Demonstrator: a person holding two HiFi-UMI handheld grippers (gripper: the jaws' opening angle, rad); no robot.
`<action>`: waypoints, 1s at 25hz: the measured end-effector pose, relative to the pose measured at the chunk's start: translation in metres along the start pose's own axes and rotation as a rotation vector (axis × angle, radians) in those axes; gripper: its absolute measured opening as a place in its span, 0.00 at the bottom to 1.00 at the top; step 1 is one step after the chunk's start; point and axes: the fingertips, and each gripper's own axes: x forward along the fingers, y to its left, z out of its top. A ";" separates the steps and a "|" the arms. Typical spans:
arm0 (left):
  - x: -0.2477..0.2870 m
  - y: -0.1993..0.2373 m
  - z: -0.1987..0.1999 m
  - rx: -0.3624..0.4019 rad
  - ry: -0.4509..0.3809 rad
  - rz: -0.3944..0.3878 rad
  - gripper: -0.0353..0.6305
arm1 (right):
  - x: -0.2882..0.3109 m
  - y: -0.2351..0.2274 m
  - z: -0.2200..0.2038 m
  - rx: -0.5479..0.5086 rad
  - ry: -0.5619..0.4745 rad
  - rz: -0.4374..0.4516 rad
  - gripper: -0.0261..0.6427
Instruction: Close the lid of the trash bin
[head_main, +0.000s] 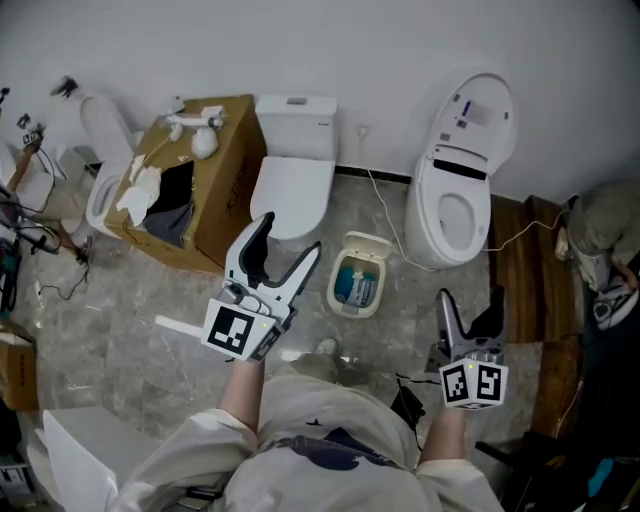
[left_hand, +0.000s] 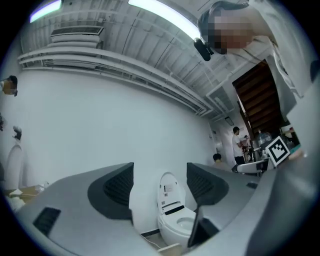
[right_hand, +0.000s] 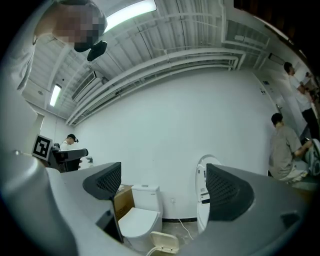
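In the head view a small cream trash bin stands on the marble floor between two toilets. Its lid is tipped up and back, and blue and white rubbish shows inside. My left gripper hangs open just left of the bin, jaws pointing toward the wall. My right gripper is open too, lower right of the bin and apart from it. In the right gripper view the bin's raised lid sits low between the empty jaws of the right gripper. The left gripper holds nothing.
A closed white toilet stands behind the bin and a toilet with a raised seat at its right. An open cardboard box sits at the left. A white cable runs along the floor. Dark wooden boards lie at the right.
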 end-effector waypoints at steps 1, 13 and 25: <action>0.010 0.009 -0.002 0.003 -0.003 -0.009 0.52 | 0.012 0.001 0.001 -0.004 -0.005 -0.008 0.81; 0.105 0.041 -0.043 -0.059 0.021 -0.025 0.52 | 0.104 -0.020 -0.017 -0.024 0.044 0.009 0.80; 0.131 0.045 -0.085 -0.075 0.100 0.043 0.52 | 0.199 -0.025 -0.154 -0.345 0.467 0.453 0.80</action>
